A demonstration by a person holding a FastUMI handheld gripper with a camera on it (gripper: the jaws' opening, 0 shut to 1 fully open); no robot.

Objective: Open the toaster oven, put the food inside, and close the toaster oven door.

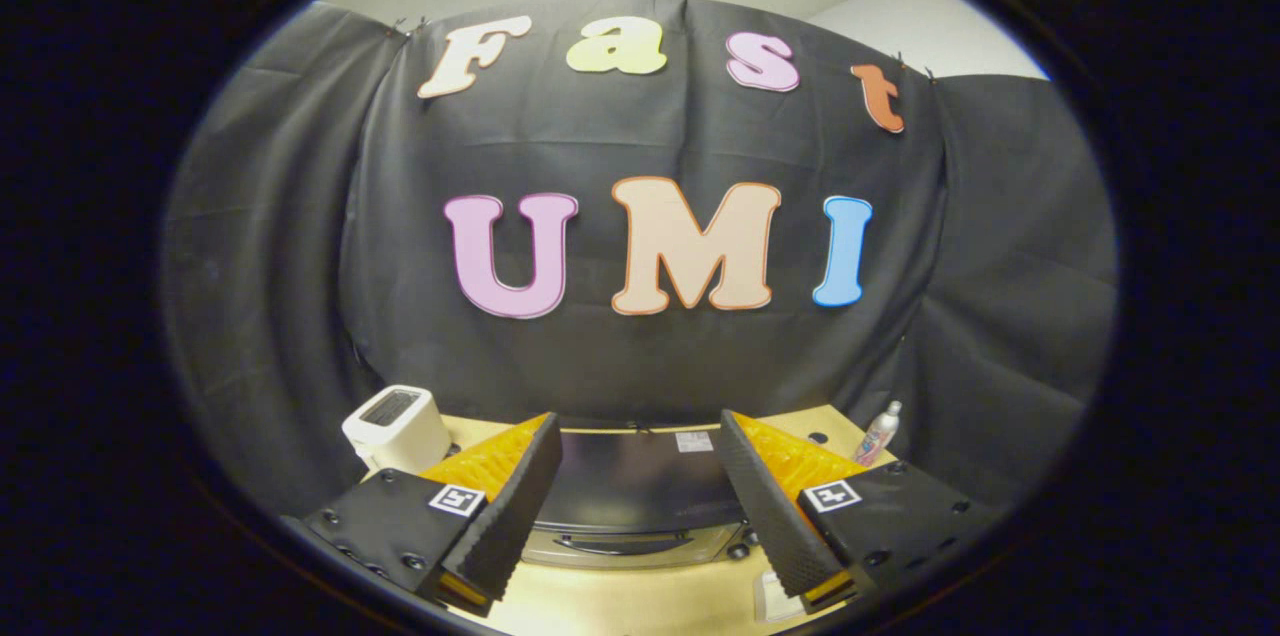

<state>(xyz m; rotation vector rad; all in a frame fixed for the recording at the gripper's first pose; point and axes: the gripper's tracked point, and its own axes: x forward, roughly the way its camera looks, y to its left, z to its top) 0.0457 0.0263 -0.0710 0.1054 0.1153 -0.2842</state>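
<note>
The toaster oven (640,491) sits on a light wooden table (640,601), just beyond my fingers and seen between them. Its dark top faces me and its silver front with a door handle (620,544) shows below, the door shut. My gripper (640,486) is held above the table in front of the oven, its fingers wide apart with nothing between them. Whether food lies near the oven I cannot tell.
A white pop-up toaster (397,428) stands on the table left of the oven, behind my left finger. A small spray bottle (880,433) stands at the back right. A white object (775,596) lies on the table under my right finger. Black cloth walls close the booth.
</note>
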